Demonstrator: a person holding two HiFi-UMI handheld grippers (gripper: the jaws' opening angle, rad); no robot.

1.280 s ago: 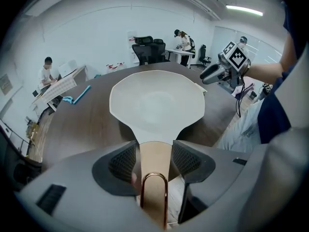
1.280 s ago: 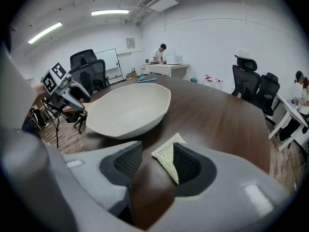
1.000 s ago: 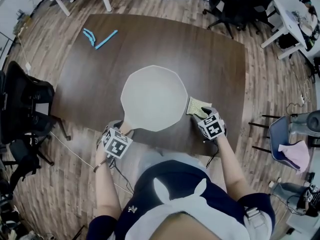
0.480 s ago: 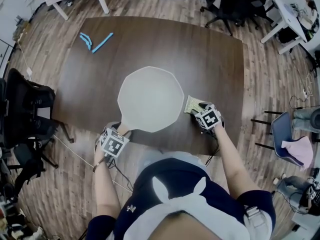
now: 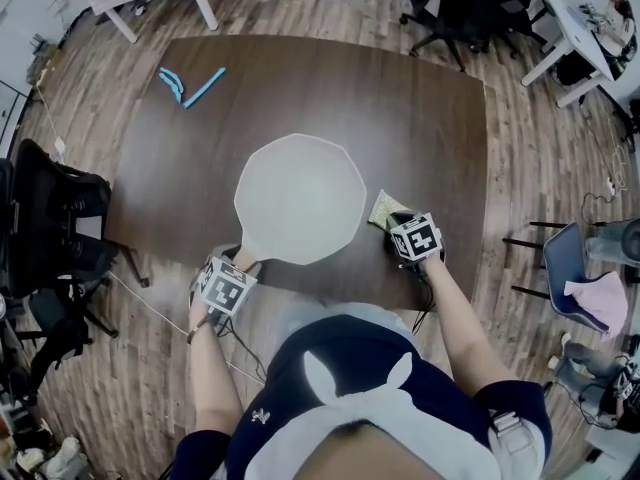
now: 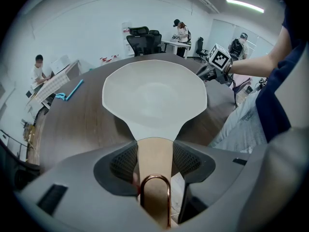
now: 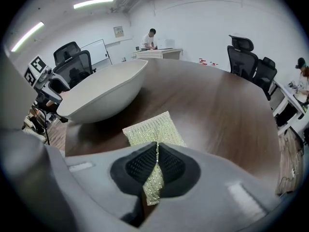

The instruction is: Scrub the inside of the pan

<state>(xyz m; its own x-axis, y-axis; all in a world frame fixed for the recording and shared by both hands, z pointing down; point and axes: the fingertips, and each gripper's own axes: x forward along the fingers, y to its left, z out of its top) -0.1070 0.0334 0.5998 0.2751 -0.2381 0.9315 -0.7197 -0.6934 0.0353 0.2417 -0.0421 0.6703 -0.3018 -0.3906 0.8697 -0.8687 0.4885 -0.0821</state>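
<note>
**Pan held by its handle, scrubbing pad pinched beside it**

The pan [image 5: 300, 200] sits on the dark wooden tabletop [image 5: 430, 128], toward the near edge and a little left of centre; it is pale off-white with a many-sided rim, and its inside faces up; its tan handle [image 6: 154, 161], which ends in a copper-coloured loop, points toward the near-left edge of the tabletop; the left gripper [image 5: 243, 260] holds that handle, its fingers [image 6: 123, 163] pressed against either side of it, and the pan's bowl fills the middle of the left gripper view.

Just right of the pan, near the tabletop's near edge, lies a yellow-green glittery scrubbing pad [image 5: 383, 209]; it is beside the pan and outside it; the right gripper [image 5: 394, 228] points steeply down at it, and its fingers [image 7: 140, 166] have just been closing and now pinch the pad's near edge between them; the far part of the pad [image 7: 153, 129] lies flat on the wood, with the pan's outer wall [image 7: 104, 93] to its left.

Well apart, at the far-left corner of the tabletop, lie some light blue items [image 5: 192, 80]; a black office chair [image 5: 50, 218] stands on the wood-plank floor [image 5: 150, 368] to the left.
</note>
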